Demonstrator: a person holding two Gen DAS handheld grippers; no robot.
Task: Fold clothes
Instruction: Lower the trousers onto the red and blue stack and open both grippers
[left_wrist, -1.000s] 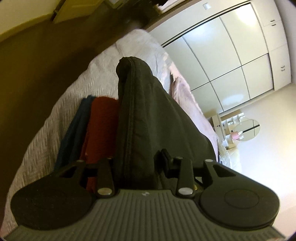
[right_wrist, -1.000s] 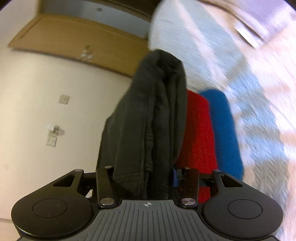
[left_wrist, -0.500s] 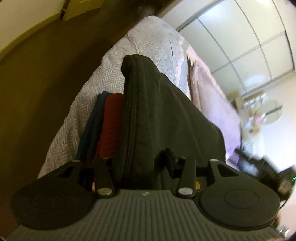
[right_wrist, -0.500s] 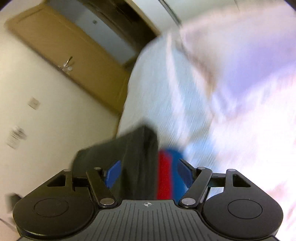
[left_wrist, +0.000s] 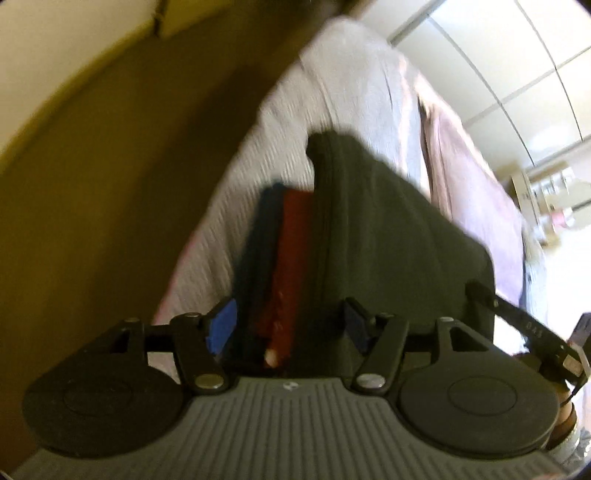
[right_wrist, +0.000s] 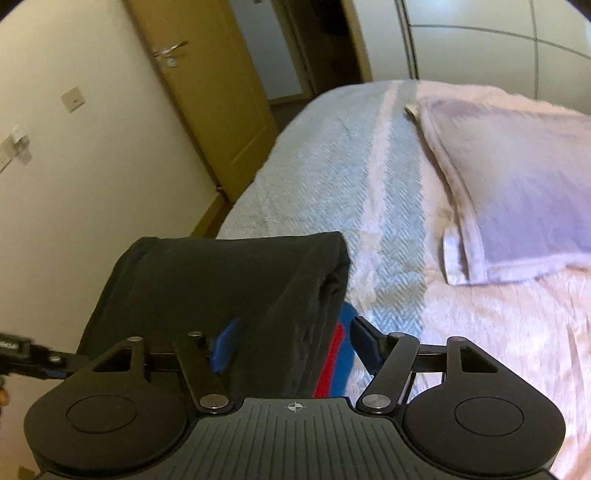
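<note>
A folded dark grey garment (left_wrist: 384, 229) lies on top of a folded red garment (left_wrist: 291, 251) and a folded blue one (left_wrist: 262, 240), stacked at the edge of the bed. My left gripper (left_wrist: 288, 325) is open, its blue pads (left_wrist: 221, 325) standing either side of the stack's near end. The right wrist view shows the same dark grey garment (right_wrist: 221, 288) over the red garment (right_wrist: 328, 365) and the blue one (right_wrist: 347, 347). My right gripper (right_wrist: 295, 347) is open too, with the stack's edge between its spread fingers and nothing gripped.
The bed carries a white herringbone bedspread (right_wrist: 332, 155) and a folded pale pink blanket (right_wrist: 517, 177) to the right of the stack. A brown floor (left_wrist: 129, 166) runs along the bed's left side. A wooden door (right_wrist: 207, 92) and white wardrobe doors (left_wrist: 498, 55) stand beyond.
Both grippers were shut on the dark garment a second ago. The right one opened first, then the left; the garment now rests on the red and blue stack.
</note>
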